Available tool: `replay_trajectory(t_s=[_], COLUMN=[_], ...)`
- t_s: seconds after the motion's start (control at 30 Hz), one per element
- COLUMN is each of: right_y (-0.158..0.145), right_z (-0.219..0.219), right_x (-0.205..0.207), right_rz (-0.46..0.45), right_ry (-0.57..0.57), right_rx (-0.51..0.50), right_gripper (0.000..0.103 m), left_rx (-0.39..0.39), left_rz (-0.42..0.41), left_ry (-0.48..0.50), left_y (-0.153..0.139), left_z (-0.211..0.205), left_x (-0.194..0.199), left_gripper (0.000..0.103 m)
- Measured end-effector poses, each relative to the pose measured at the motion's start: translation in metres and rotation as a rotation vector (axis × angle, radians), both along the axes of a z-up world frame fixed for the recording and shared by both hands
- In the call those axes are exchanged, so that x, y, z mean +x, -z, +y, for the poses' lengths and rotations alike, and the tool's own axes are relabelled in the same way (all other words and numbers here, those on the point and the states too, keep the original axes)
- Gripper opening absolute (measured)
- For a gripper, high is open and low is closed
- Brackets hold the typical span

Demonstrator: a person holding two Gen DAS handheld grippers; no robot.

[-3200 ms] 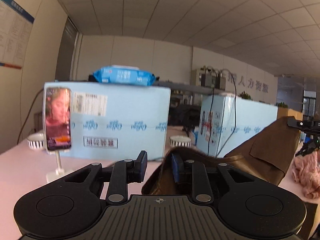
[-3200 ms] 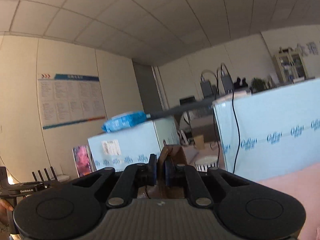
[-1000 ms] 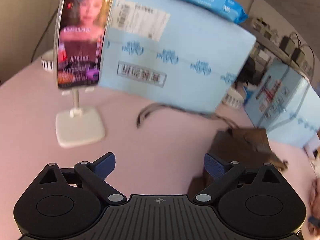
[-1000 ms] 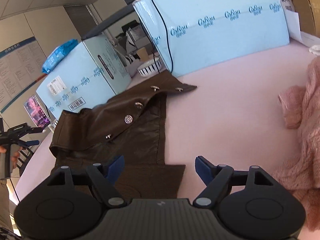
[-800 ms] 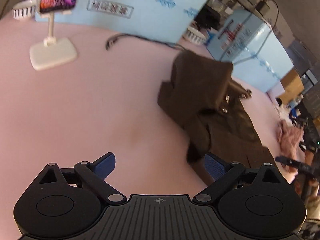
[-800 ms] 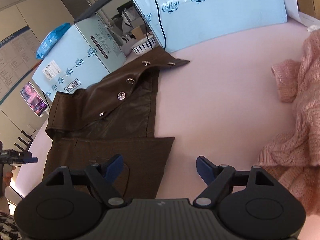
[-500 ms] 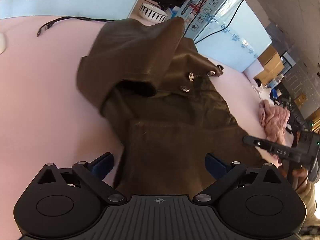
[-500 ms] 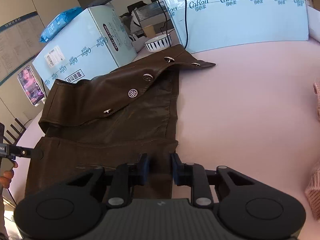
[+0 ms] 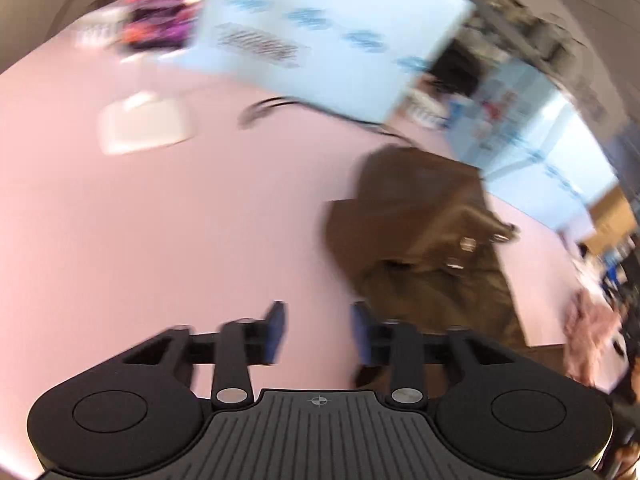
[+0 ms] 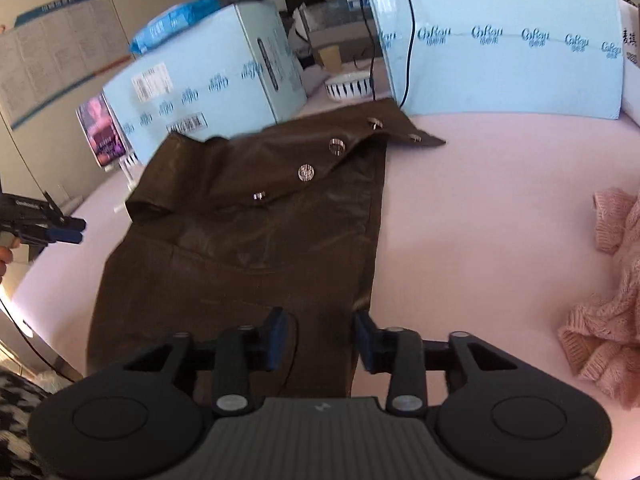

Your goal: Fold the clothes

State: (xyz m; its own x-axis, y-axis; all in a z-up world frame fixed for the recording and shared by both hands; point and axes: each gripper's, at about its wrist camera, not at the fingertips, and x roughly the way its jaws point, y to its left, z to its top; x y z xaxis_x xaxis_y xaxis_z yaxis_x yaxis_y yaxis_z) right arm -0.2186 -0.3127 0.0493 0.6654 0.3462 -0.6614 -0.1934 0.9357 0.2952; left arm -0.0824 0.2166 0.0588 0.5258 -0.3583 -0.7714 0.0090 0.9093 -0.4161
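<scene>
Clutter rings my brown jacket, spread flat on the pink table: blue boxes far, pink sweater right. My right gripper is opening over its near hem; my left gripper, spread, hovers over bare table.

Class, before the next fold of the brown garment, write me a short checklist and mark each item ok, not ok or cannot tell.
1. Brown garment lies on the pink table: ok.
2. Garment smooth: not ok, upper flap is rumpled.
3. Right tool free of cloth: ok, jaws opening above the hem, nothing gripped.
4. Left tool free of cloth: ok, over bare table beside the garment.
5. Pink sweater clear of the garment: ok.
6. Left view sharp: not ok, blurred.
</scene>
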Motion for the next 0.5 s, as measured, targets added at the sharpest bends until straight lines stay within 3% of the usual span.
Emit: replay_trajectory(t_s=[0.03, 0.1, 0.17, 0.23, 0.3, 0.37, 0.4, 0.47, 0.5], right_y=[-0.007, -0.019, -0.023, -0.015, 0.007, 0.024, 0.030, 0.032, 0.033], right_z=[-0.008, -0.024, -0.042, -0.048, -0.038, -0.021, -0.009, 0.013, 0.024], right_x=[0.005, 0.016, 0.047, 0.079, 0.122, 0.146, 0.155, 0.158, 0.161], right_rz=[-0.050, -0.142, -0.141, -0.057, 0.061, 0.149, 0.152, 0.096, 0.080], right_ry=[0.014, 0.051, 0.084, 0.109, 0.078, 0.013, -0.042, -0.092, -0.104], right_rx=[0.038, 0.106, 0.160, 0.189, 0.179, 0.136, 0.098, 0.014, -0.046], right_gripper=[0.067, 0.091, 0.092, 0.091, 0.087, 0.091, 0.103, 0.103, 0.103], left_rx=[-0.015, -0.070, -0.101, -0.105, -0.079, -0.037, -0.003, 0.059, 0.090], left_rz=[0.021, 0.062, 0.059, 0.043, 0.021, -0.001, -0.013, -0.024, -0.029], left_ry=[-0.016, 0.034, 0.086, 0.134, 0.197, 0.241, 0.272, 0.294, 0.303], left_y=[0.008, 0.022, 0.028, 0.031, 0.033, 0.037, 0.040, 0.049, 0.053], left_z=[0.009, 0.013, 0.007, -0.005, -0.030, -0.052, -0.065, -0.085, -0.095], left_x=[-0.002, -0.004, -0.004, -0.001, 0.009, 0.019, 0.026, 0.039, 0.046], left_gripper=[0.072, 0.078, 0.083, 0.086, 0.088, 0.090, 0.091, 0.092, 0.099])
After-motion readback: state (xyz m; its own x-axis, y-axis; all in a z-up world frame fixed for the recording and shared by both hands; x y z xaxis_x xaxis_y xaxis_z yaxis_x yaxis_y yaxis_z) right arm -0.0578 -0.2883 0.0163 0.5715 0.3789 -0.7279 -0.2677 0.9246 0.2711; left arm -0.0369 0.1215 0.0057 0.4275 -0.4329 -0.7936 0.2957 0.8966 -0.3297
